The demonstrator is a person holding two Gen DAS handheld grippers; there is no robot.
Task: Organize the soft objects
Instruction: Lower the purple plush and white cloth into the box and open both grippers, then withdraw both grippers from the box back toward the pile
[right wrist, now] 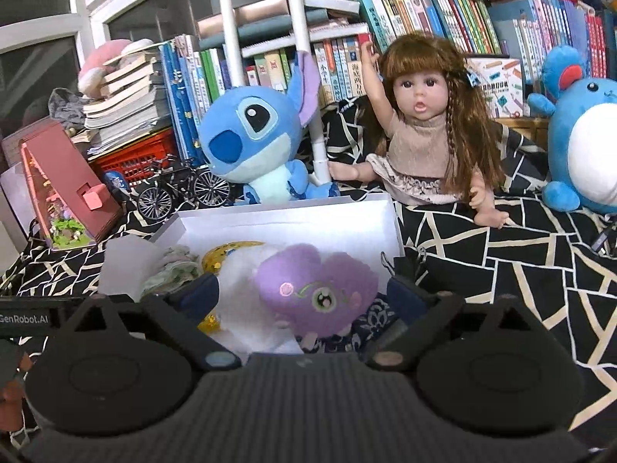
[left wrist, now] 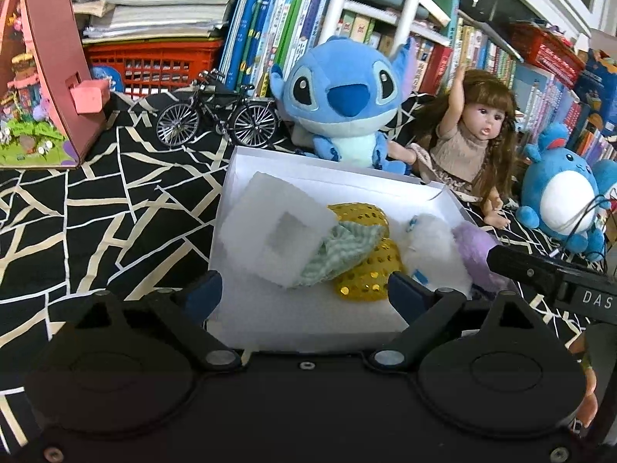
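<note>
White cardboard forms the shallow box on the black patterned tabletop, and the soft things lie inside it: one white foam block with a square hole, one green striped cloth, one gold sequined piece, one white fluffy item and one purple plush at the right end. The left gripper hovers at the near rim, jaws wide and empty. The right gripper hangs above the purple plush, jaws wide on either side, not pinching it. To do this well, I judge, it should either lift straight off or press the plush down so nothing overhangs the rim. Behind the box sit two blue plush toys, one doll and one toy bicycle.
</note>
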